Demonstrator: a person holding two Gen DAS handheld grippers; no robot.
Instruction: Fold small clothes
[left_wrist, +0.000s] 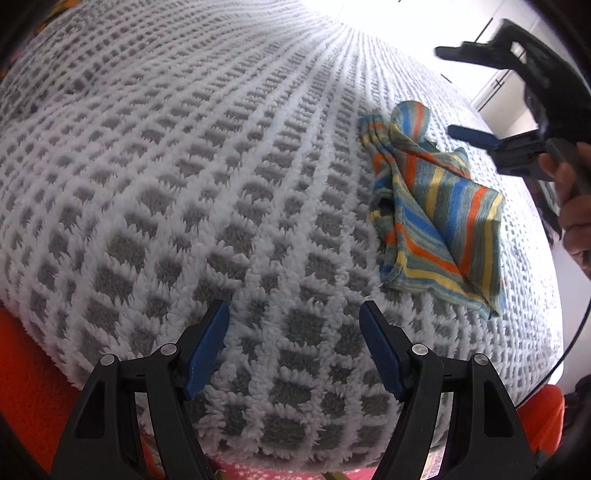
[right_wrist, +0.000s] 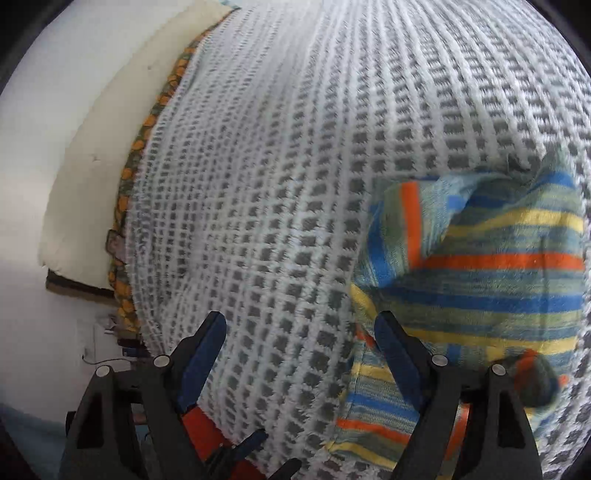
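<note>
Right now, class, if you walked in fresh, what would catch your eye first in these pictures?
The bright striped cloth stands out first, lying crumpled on the right of the grey and white checked blanket that fills both views. Next come the tools: the left tool hangs open over bare blanket, and the right tool is open beside the cloth, holding nothing.
</note>
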